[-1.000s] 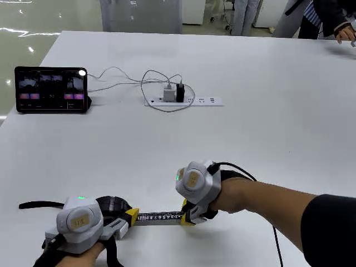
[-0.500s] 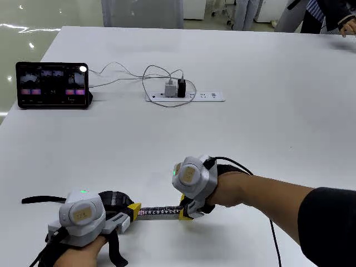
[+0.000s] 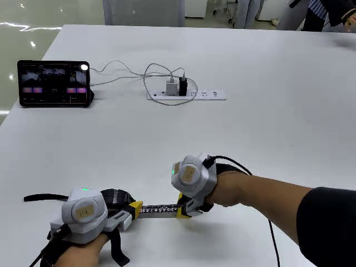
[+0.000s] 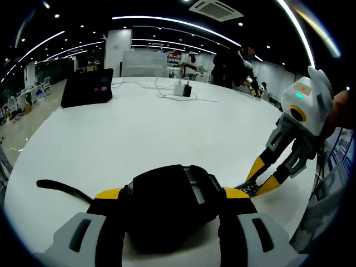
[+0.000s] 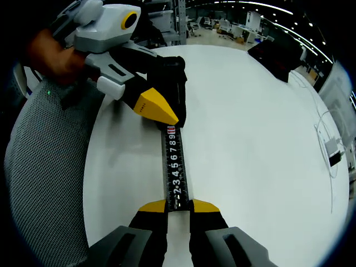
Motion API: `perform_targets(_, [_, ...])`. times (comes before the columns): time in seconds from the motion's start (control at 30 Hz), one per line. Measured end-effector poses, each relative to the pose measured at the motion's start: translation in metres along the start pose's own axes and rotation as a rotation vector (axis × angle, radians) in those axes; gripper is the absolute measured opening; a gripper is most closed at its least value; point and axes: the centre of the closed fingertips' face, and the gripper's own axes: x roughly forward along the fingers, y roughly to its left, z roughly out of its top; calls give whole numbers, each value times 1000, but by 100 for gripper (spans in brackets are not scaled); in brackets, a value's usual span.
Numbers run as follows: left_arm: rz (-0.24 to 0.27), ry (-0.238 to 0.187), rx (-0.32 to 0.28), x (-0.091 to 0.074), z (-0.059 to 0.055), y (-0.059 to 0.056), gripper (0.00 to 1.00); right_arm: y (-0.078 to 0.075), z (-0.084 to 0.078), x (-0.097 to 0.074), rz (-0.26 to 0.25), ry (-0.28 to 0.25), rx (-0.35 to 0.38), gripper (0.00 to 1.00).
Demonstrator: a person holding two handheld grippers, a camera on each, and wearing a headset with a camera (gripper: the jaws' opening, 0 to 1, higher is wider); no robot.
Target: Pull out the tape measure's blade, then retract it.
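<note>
Case: here's the tape measure case (image 4: 167, 207), a chunky black body with rounded corners and a matte, rubbery-looking shell, lying flat on the bench (image 3: 267, 122).
Strap: a thin black loop (image 3: 41, 198) trails off the case toward 9 o'clock, limp on the surface.
Blade: a narrow flat strip (image 5: 174, 167) with black numerals on a pale face and a red mark near the case mouth. A short length is out, straight and low over the bench.
Left tongs: the left tongs (image 4: 172, 194) have grey arms with yellow wedge tips, and they're clenched on the case, one tip on each flank.
Right tongs: the right tongs (image 5: 178, 206), same grey and yellow build, are pinched on the blade's free end, the strip running straight out between the two tips.
Layout: in the head view the case sits at 7 o'clock. The blade leaves it toward 3 o'clock, and the right tongs meet it there, near the left tongs.
Bench: white, smooth, slightly glossy.
Far side: a dark tablet (image 3: 54, 83) with a lit screen stands at 10 o'clock. A white power strip (image 3: 192, 95) lies at 12 o'clock, holding one white and one black plug, with pale cables (image 3: 125, 75) looping off it.
</note>
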Motion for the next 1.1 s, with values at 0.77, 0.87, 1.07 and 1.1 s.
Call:
perform_targets(0.77, [3,0,-3,0,0,-1,64,-1,15,7,5,-40,19,10])
perform_targets(0.87, [2,2,-5,-1,0,-1,64,-1,16,8,3,-38,12,10])
perform_targets(1.07, [0,-8,-14,-2,0,-1,64,-1,18,9,4,-46,9,10])
perform_targets(1.1, [0,-9,-14,-2,1,-1,64,-2,19,9,4,-50,8,10])
